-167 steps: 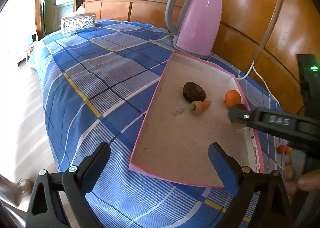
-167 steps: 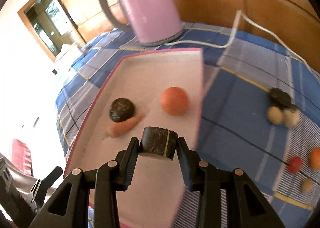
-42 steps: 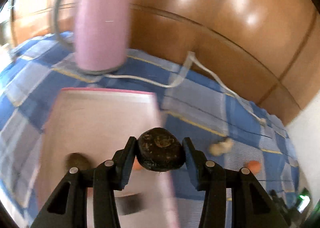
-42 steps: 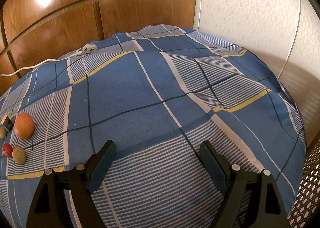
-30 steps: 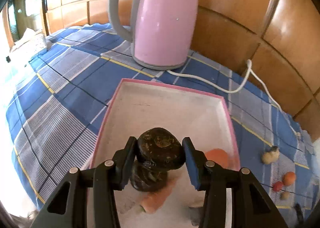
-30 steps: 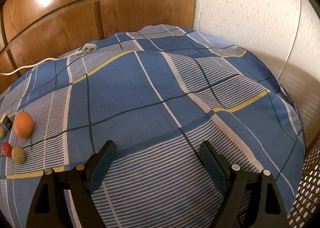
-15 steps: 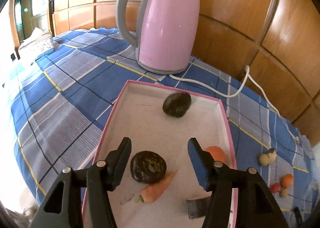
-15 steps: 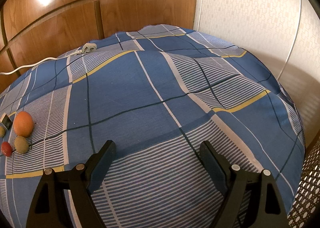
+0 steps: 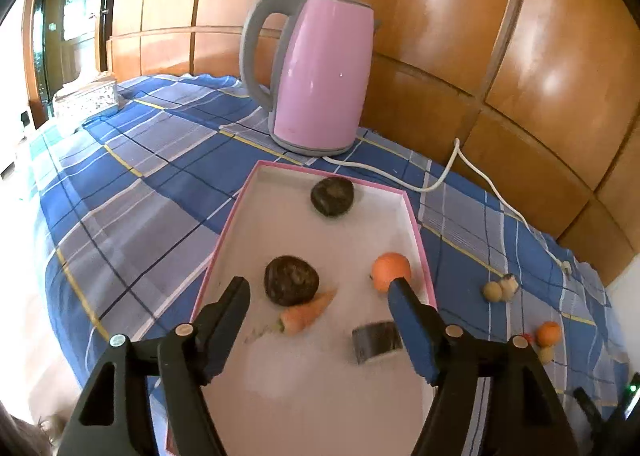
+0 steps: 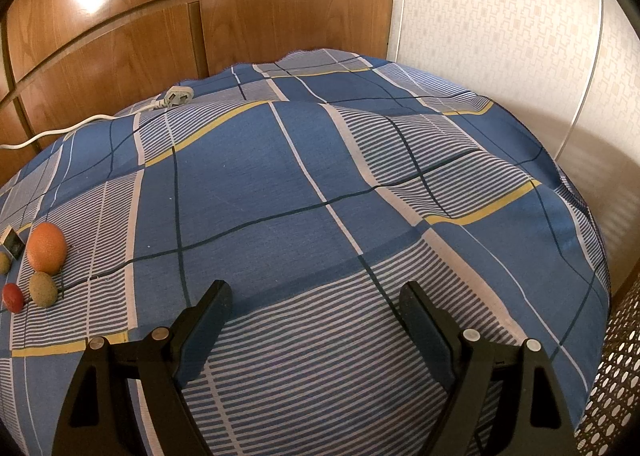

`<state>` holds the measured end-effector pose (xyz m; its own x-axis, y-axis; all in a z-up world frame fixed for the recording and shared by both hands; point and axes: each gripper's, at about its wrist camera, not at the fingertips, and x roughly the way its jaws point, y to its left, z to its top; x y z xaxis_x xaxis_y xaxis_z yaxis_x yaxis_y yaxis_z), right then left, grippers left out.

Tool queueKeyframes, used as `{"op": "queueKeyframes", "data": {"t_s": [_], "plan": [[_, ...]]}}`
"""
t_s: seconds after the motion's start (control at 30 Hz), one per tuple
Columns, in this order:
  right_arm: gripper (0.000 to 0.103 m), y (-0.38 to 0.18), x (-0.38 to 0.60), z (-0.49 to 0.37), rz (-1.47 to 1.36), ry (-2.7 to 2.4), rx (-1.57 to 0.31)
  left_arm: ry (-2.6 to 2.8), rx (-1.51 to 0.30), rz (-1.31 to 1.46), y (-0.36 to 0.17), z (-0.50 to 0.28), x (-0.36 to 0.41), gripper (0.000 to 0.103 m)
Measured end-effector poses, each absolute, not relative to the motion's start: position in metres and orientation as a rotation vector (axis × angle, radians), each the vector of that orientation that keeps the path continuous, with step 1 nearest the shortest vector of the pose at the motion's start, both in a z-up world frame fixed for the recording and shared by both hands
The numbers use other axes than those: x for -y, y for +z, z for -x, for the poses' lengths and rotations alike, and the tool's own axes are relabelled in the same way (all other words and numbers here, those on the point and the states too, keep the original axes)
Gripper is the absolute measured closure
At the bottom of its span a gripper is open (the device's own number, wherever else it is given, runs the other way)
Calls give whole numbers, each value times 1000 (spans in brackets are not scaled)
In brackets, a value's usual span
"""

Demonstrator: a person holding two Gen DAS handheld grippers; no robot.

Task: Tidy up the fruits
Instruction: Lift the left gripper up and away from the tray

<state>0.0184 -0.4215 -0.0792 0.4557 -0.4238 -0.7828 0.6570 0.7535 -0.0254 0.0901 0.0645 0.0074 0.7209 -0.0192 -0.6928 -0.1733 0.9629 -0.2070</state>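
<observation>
**Over the pink tray: left jaws parting, dark fruit down**

Over the pink tray [image 9: 416,232], hovering with the left gripper [image 9: 320,300], jaws just having been opening and now standing wide, nothing between the pads. Sitting loose on the white tray floor: a dark round fruit [image 9: 291,280] near the left finger, touching a small carrot [image 9: 306,314] lying just in front of it. Resting farther back, close to the far wall of the tray, a second dark fruit [image 9: 332,195]. Peeking out beside the right finger, an orange [image 9: 390,271]. Lying near the right finger, partly hidden by it, a dark cylindrical piece [image 9: 374,342], slightly blurred. Standing upright behind the tray on the blue checked cloth [image 9: 152,175], a pink kettle [image 9: 320,75], its white cord [image 9: 448,171] trailing along the wooden panelling. Waiting outside the tray, on the cloth to the right: pale round pieces [image 9: 498,290] and another orange fruit [image 9: 549,333].

Across the bed, holding the right gripper [image 10: 316,308] above bare cloth, jaws spread wide and empty. Showing at the left edge of that view: an orange fruit [image 10: 46,248], a greenish-brown fruit [image 10: 43,289] and a small red fruit [image 10: 13,297], grouped close together, well apart from the fingers.
</observation>
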Motion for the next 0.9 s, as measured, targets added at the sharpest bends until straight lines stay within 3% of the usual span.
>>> {"op": "queueKeyframes", "data": {"t_s": [0.43,0.9], "plan": [[16,-79,421,-19,-300,-679,-869,127,-760,282,-1,-45,-75,20],[16,-79,421,-19,-296,-680,-874,184,-815,276,-38,-14,-84,17]]}}
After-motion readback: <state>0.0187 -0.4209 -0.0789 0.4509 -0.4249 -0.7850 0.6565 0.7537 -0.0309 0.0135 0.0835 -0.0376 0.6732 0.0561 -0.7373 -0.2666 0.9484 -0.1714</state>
